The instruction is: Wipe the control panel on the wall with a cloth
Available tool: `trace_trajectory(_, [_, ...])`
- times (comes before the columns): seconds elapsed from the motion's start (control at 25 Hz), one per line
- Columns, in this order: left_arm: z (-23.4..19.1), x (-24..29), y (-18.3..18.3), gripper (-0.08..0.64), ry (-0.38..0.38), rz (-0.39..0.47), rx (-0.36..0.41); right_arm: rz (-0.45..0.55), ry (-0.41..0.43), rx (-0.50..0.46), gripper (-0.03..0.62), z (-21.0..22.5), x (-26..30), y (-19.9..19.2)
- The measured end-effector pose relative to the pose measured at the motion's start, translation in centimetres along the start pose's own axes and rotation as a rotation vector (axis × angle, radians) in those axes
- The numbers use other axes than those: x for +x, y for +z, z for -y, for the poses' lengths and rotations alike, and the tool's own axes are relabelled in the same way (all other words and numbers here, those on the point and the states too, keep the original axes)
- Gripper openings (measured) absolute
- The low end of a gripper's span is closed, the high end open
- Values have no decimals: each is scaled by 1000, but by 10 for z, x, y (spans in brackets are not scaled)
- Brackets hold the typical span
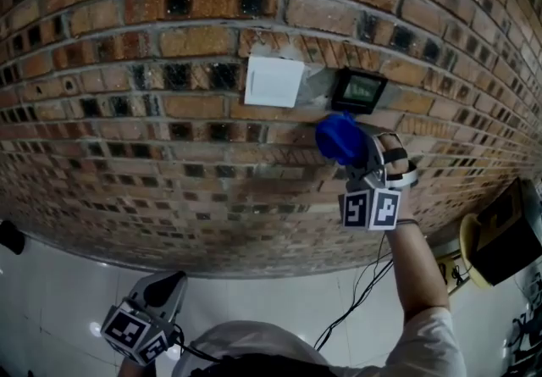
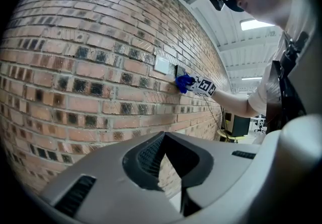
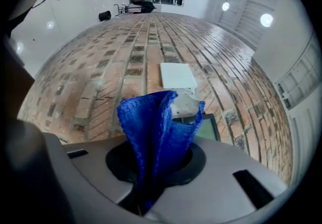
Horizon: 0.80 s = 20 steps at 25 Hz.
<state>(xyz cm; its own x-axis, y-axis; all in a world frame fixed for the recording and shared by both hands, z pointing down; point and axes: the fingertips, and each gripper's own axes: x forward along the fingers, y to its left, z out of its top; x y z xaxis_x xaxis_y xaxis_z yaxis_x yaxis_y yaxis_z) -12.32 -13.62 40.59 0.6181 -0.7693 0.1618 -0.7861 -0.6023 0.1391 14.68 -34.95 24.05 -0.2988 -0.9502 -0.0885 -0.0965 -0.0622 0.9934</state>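
Note:
A dark-framed control panel [image 1: 357,90] with a greenish screen is mounted on the brick wall [image 1: 127,113], just right of a white cover plate [image 1: 273,81]. My right gripper [image 1: 366,165] is shut on a bunched blue cloth [image 1: 339,136], held just below and slightly left of the panel. In the right gripper view the cloth [image 3: 151,127] stands up from the right gripper [image 3: 156,167] and hides part of the panel [image 3: 207,128]; the white plate [image 3: 177,75] lies beyond. My left gripper [image 1: 154,306] hangs low at the bottom left, away from the wall. The left gripper [image 2: 168,160] is shut on nothing.
A black box on a yellow stand [image 1: 500,235] sits at the lower right by the wall. A thin black cable [image 1: 364,282] runs down under my right arm. A small dark object [image 1: 10,235] lies at the left edge on the white floor.

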Motion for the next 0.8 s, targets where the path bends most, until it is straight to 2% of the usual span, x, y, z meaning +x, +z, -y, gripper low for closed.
trace_trajectory(0.16, [6,4,3,3,-15,-8,13,-8,98,-27,89,-28,6,-2])
trace_trajectory(0.24, [7,5,4,4,-18,-9,19,0,104,-17,89,-21,3,-1])
trace_trajectory(0.32, [6,4,4,3,-17,-7,21,18,49,7,89,5,-6,5])
trace_trajectory(0.48, [6,6,3,3,-18,-14,13,62,-142,46,89,83,-19,19])
trace_trajectory(0.56, [9,8,3,4,-30,-13,21,72,-199,64,89,110,-19,20])
trace_trajectory(0.68, [11,8,4,3,-32,-1,23,54,-205,65,89,122,-11,17])
trace_trajectory(0.8, [5,2,3,3,-5,-1,15,37,-183,37,89,112,-1,13])
